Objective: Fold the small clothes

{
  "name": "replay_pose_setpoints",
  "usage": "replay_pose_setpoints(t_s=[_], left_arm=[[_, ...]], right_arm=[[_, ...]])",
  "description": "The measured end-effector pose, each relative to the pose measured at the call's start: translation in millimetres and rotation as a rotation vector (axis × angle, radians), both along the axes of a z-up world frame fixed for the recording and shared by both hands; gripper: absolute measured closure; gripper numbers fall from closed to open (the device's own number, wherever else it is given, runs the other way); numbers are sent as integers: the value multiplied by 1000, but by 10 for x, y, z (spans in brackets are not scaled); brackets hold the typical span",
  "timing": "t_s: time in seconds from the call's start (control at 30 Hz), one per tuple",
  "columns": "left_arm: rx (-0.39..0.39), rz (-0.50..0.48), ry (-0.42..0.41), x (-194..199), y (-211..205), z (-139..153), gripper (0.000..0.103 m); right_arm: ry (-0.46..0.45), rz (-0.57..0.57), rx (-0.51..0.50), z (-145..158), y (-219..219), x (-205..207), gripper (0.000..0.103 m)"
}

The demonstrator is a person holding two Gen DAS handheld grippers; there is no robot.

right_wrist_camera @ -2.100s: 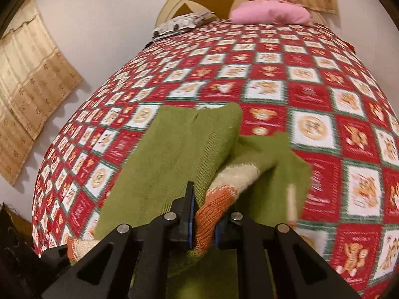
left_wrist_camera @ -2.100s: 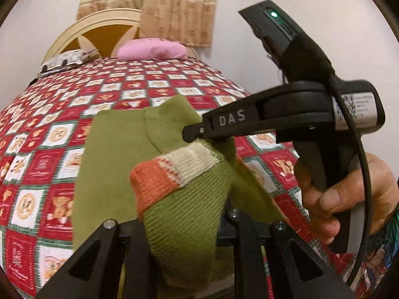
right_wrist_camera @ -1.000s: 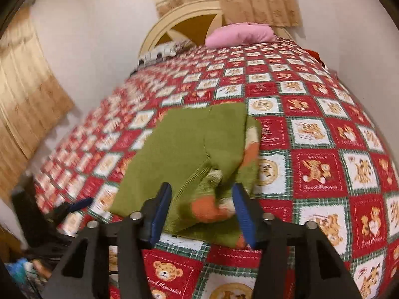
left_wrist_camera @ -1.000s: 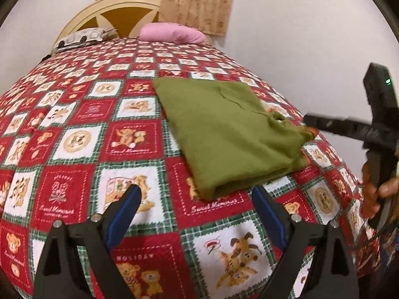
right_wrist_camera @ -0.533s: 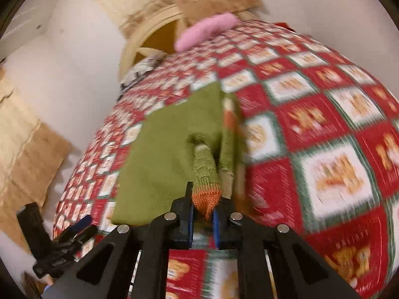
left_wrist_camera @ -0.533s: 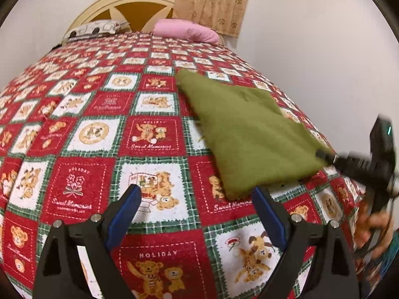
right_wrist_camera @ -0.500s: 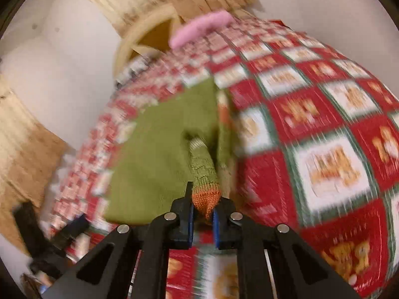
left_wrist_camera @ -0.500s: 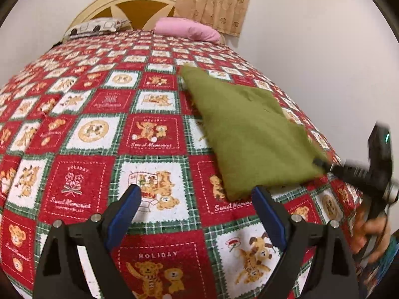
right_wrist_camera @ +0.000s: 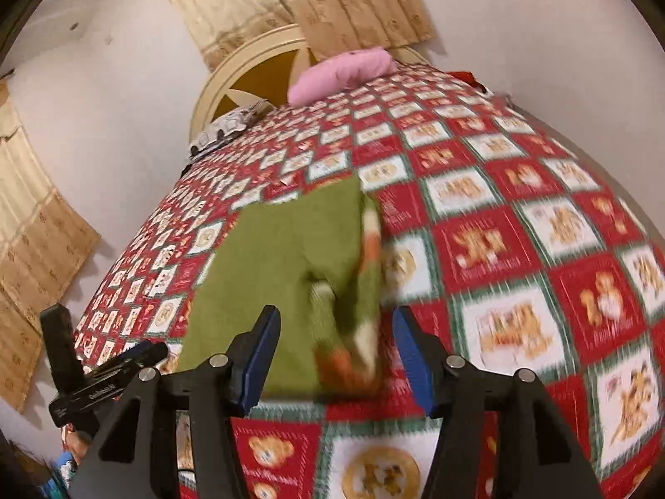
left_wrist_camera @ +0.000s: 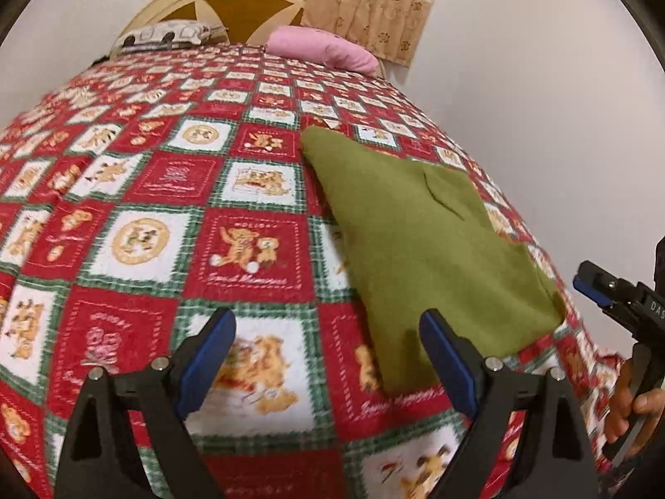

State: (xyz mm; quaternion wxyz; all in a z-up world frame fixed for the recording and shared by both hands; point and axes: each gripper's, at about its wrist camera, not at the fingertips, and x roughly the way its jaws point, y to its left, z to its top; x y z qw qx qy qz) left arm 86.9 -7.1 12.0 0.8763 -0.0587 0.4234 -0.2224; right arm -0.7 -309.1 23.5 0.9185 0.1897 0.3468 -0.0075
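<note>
A green knit sweater point(left_wrist_camera: 419, 245) lies folded flat on the red patchwork bedspread point(left_wrist_camera: 178, 174), to the right of centre in the left wrist view. My left gripper point(left_wrist_camera: 328, 357) is open and empty, hovering near the sweater's near left corner. In the right wrist view the sweater point(right_wrist_camera: 282, 274) lies just ahead, its orange and cream striped sleeve cuff point(right_wrist_camera: 345, 361) on top near my right gripper point(right_wrist_camera: 336, 357). The right gripper is open and holds nothing. It also shows at the right edge of the left wrist view point(left_wrist_camera: 615, 295).
A pink pillow point(left_wrist_camera: 324, 48) and a patterned pillow point(left_wrist_camera: 166, 33) lie at the cream headboard point(right_wrist_camera: 253, 70). A white wall point(left_wrist_camera: 540, 83) runs close along the bed's right side. Curtains point(right_wrist_camera: 37, 249) hang on the left wall.
The right gripper let go of the striped sleeve cuff and opened; the cuff now rests on the folded sweater. The left gripper stayed open and shifted slightly.
</note>
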Motion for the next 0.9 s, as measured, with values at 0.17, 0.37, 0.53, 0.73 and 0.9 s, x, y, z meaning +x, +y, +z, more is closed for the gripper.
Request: replay_pose_setpoints(t_s=[0.17, 0.37, 0.53, 0.73, 0.9], left_arm=[[8, -8, -7, 37, -153, 23, 11], [43, -20, -36, 144, -363, 59, 11], [30, 21, 57, 322, -463, -171, 8], [105, 16, 54, 262, -573, -278, 1], [180, 1, 0, 277, -473, -27, 1]], right_arm=[[98, 46, -16, -196, 105, 581, 46], [125, 62, -46, -372, 115, 838, 87], [108, 24, -130, -388, 55, 767, 87], [143, 24, -107, -638, -75, 764, 85], [74, -11, -62, -340, -138, 549, 80]])
